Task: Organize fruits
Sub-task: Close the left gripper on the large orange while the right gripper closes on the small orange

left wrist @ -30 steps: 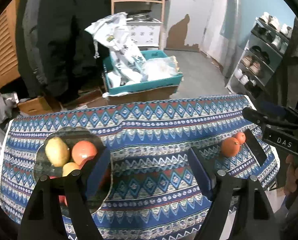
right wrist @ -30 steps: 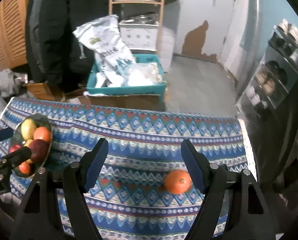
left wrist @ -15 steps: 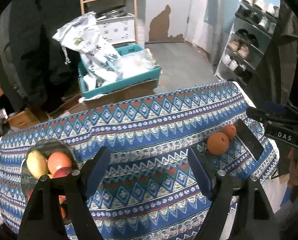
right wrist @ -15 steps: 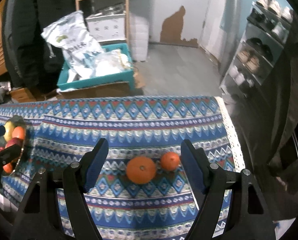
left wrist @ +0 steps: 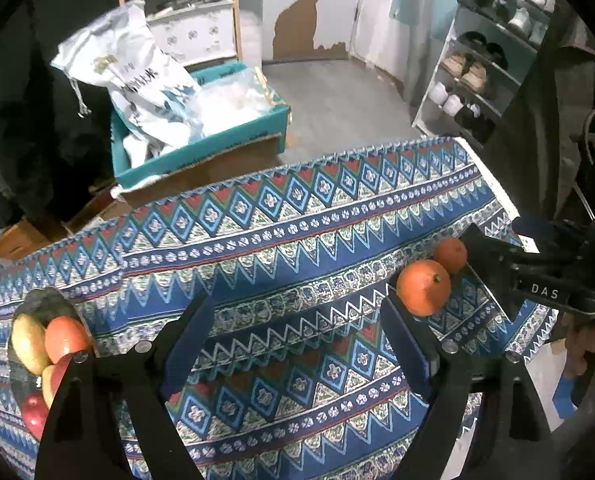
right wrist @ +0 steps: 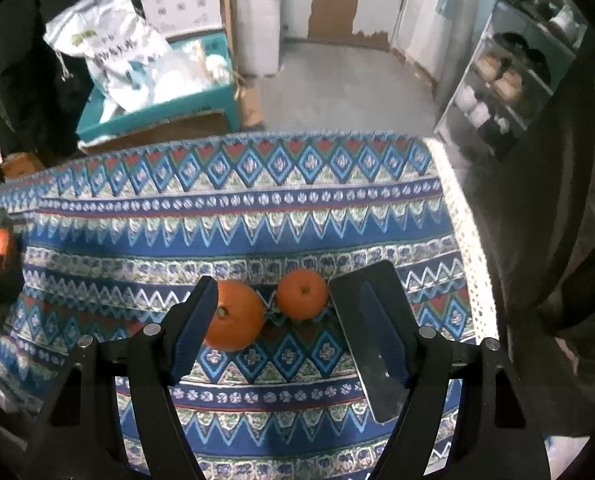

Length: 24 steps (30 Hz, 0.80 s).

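Observation:
Two oranges lie side by side on the patterned tablecloth [right wrist: 257,208]: a larger orange [right wrist: 237,316] [left wrist: 423,288] and a smaller orange [right wrist: 302,294] [left wrist: 450,255]. My right gripper [right wrist: 285,328] hovers over them, open, with both fruits in the gap and no pad pressing on either. A glass bowl [left wrist: 37,304] at the cloth's left holds a yellow fruit [left wrist: 27,343], an orange-red fruit [left wrist: 66,338] and red apples [left wrist: 33,416]. My left gripper [left wrist: 297,348] is over bare cloth between bowl and oranges, its jaws opening with nothing between them.
Beyond the table's far edge stands a teal crate [left wrist: 201,148] with white bags on cardboard boxes. A shoe rack [left wrist: 481,76] lines the right wall. The right gripper's body [left wrist: 537,276] and a hand [left wrist: 589,348] show at the right of the left wrist view.
Both grippers have swung right and sunk toward the table. The oranges slid into the gap of the right gripper. The bowl drifted to the left edge of the left wrist view.

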### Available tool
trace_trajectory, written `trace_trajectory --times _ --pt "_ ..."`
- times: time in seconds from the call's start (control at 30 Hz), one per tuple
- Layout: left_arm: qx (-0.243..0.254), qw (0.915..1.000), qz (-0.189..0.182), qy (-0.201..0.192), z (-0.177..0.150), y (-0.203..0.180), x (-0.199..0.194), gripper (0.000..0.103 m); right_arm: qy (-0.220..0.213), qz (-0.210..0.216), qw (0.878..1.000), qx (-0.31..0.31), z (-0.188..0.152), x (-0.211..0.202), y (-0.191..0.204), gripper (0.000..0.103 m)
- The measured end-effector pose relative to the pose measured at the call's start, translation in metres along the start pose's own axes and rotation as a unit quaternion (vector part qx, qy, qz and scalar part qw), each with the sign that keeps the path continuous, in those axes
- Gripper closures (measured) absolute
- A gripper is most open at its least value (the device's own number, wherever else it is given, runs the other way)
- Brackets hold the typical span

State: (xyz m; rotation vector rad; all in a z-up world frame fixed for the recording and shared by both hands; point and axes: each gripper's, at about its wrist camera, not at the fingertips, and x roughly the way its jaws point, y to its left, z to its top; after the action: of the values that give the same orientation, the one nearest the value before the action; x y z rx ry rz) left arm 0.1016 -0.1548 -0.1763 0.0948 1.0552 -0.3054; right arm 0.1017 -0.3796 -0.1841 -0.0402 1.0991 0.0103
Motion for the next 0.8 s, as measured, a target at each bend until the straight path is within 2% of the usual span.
trace_trajectory --times 0.23,0.47,0.8 --pt "0.003 0.9996 -0.014 0.024 0.004 -0.006 0.033 0.016 0.039 0.014 0.999 0.012 0.001 0.040 -0.010 0.032" --pt "0.007 0.9987 -0.030 0.039 0.007 -0.013 0.056 0.016 0.076 0.023 0.997 0.020 -0.008 0.071 -0.015 0.043" --pt "0.009 0.9973 -0.049 0.054 0.010 -0.025 0.074 0.016 0.090 0.042 0.994 0.047 -0.017 0.093 -0.026 0.057"
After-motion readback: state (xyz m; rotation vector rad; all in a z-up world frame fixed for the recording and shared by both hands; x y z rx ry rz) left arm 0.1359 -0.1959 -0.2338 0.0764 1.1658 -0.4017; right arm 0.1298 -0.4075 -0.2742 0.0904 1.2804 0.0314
